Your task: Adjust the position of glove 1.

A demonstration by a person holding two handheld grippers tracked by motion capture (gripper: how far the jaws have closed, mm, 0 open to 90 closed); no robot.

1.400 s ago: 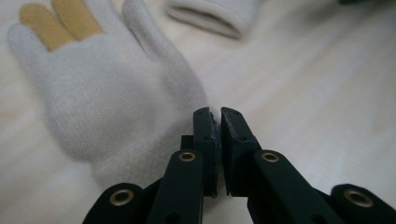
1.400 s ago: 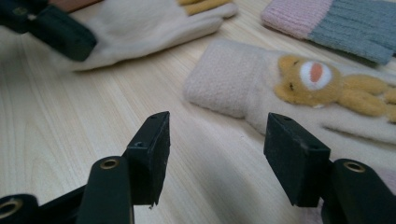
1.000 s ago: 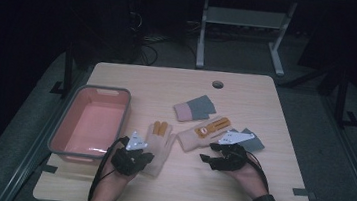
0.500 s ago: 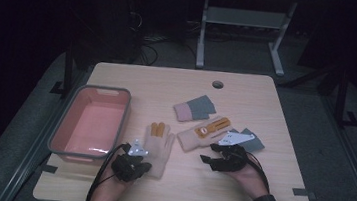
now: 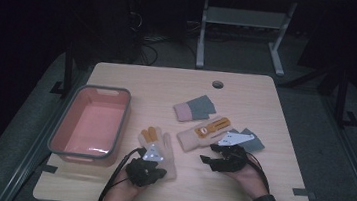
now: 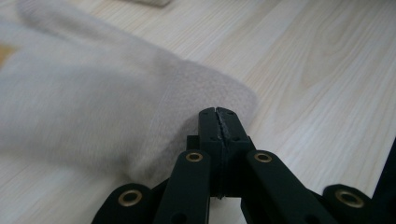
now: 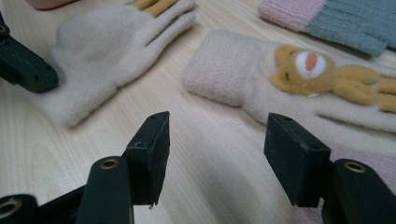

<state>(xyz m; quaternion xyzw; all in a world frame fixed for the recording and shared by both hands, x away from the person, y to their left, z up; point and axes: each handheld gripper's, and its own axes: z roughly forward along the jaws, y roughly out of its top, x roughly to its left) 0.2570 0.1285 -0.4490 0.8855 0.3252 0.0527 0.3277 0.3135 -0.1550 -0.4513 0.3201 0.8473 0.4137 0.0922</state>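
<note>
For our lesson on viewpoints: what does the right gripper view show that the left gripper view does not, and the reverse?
Right gripper view: the right gripper, open above bare wood, with the bear glove and the pink-and-grey glove beyond it. Left gripper view: a close-up of the left gripper, shut at the cuff edge of the cream glove; whether it pinches fabric is unclear. Both: the cream glove and the wooden table.

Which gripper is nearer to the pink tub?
Left. The left gripper sits at the beige glove just beside the pink tub; the right gripper is farther across the table.
</note>
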